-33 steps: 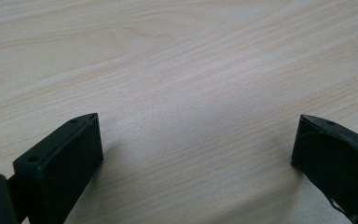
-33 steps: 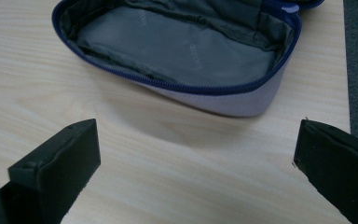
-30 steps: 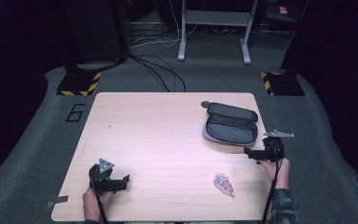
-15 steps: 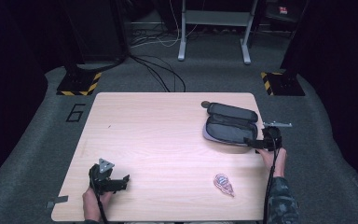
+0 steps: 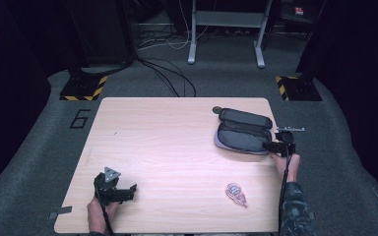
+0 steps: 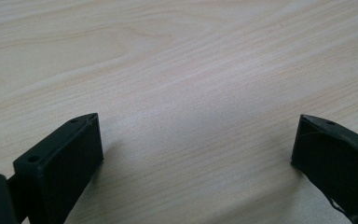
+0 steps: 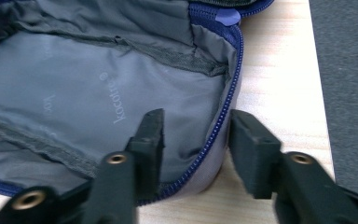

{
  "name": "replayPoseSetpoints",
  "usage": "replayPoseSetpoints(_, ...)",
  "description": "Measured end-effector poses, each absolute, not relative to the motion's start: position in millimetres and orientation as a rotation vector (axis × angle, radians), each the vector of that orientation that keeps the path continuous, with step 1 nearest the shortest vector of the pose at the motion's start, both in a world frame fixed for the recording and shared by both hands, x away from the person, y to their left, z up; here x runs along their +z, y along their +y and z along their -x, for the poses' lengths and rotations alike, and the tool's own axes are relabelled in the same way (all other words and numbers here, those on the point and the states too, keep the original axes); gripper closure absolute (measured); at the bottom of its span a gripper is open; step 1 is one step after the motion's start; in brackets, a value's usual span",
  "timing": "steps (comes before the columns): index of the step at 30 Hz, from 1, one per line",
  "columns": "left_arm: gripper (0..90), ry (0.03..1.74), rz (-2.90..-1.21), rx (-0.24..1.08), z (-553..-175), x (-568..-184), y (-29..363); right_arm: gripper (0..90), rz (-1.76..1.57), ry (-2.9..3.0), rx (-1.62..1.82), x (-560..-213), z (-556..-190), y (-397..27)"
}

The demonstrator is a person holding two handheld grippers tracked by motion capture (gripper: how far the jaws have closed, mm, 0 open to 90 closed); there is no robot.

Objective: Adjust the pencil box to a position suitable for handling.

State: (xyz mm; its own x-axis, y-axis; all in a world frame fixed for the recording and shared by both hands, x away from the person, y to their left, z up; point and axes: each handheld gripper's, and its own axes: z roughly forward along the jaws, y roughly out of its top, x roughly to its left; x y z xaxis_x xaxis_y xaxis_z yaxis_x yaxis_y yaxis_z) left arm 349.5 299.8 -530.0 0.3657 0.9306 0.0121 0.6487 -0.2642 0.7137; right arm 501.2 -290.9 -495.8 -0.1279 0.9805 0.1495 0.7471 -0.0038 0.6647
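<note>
Pale wood, grained and bare over most of its top, makes up the table [image 5: 177, 142]; I place everything else by it. Around it spreads grey carpet [image 5: 44, 142], with a number six [image 5: 80, 118] marked on it just off the table's far left corner and black cables [image 5: 170, 78] looping beyond the far edge.

On the table's right side, toward the far corner, lies the open pouch [image 5: 241, 132], a dark zip case folded flat, its grey lining up and a blue zip running round the rim. In my right gripper view the lining [image 7: 88, 88] carries faint printed lettering, and the zip [image 7: 230, 93] curves down the near end.

My right gripper [image 5: 274, 146] sits at the table's right edge, against the pouch's near end. Its jaws have just been closing, and now they stand narrow, one inside on the lining and the other outside on the wood, with the zipped rim between them. I cannot tell whether the pads already press on that rim.

My left gripper [image 5: 120, 189] rests near the table's front left corner, well apart from the pouch, with my left hand [image 5: 98, 216] behind it. Its jaws stand wide over bare wood.

Smallest, a little patterned packet [image 5: 236, 192] lies near the table's front edge on the right side, apart from the pouch.
</note>
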Motion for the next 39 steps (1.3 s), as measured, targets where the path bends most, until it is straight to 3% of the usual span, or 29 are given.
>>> replayPoseSetpoints(7, 1.7, 1.361, -2.011, 0.584, -349.5, -529.9, 299.9, 73.7, -1.782, 1.893, 0.847, -496.8, -499.3, -286.0)
replayPoseSetpoints(14, 1.7, 1.359, -2.006, 0.588, -349.6, -530.3, 299.9, 79.1, -1.785, 1.885, 0.832, -496.5, -497.6, -283.2)
replayPoseSetpoints(39, 1.7, 1.36, -2.0, 0.598, -349.6, -530.8, 299.5, 77.8, -1.699, 1.977, 0.915, -498.6, -484.9, -246.1)
